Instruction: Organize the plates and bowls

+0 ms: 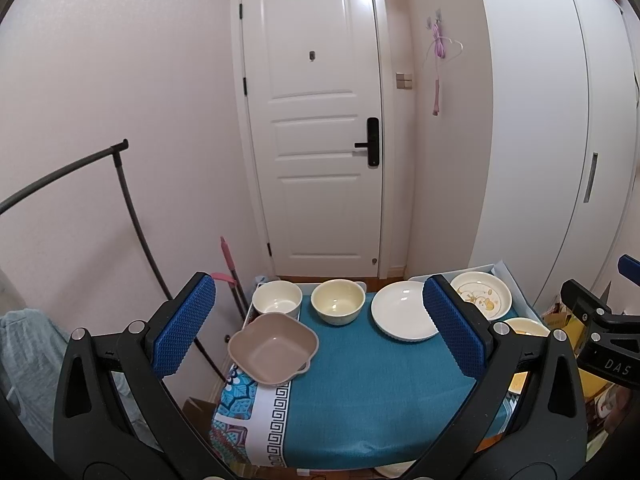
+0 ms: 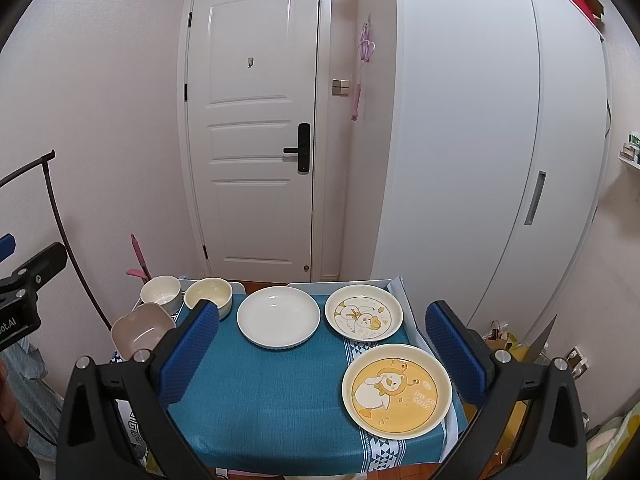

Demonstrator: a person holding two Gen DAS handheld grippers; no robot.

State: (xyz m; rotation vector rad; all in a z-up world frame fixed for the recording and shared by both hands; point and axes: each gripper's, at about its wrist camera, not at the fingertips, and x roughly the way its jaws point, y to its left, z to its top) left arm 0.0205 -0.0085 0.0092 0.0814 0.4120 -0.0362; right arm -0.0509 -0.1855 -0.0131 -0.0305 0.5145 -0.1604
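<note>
Both grippers, the left gripper point(image 1: 320, 328) and the right gripper point(image 2: 322, 350), hover above the near tabletop point(image 2: 260, 400) with jaws spread wide, holding nothing. Far left stand a white bowl point(image 1: 277, 298), a yellow bowl point(image 1: 338, 300) and a tan square bowl point(image 1: 272, 348); right lie a white plate point(image 2: 278, 316), a duck plate point(image 2: 363, 317) and a yellow duck plate point(image 2: 396, 390).

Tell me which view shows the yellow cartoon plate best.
The right wrist view: the yellow cartoon plate lies whole and unobstructed on the table's near right corner. The left wrist view shows only a sliver behind the left gripper.
</note>
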